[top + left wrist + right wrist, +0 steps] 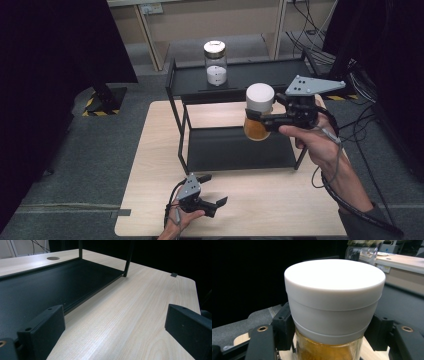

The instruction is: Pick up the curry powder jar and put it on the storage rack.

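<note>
The right claw [256, 120] pinches the white-lidded jar [259, 111] just under its lid (amber contents below), held upright above the rack [235, 150]; the left claw [214, 192] rests spread.

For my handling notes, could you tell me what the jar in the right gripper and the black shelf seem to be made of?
Jar: clear body, likely glass or plastic, amber contents showing through; matte white cap, probably plastic. Shelf: probably metal, thin frame, matte black finish.

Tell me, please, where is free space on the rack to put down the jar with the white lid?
The lower shelf is bare between its posts. The upper shelf is free right of the glass jar. The right tool holds the white-lidded jar above the rack's front.
</note>
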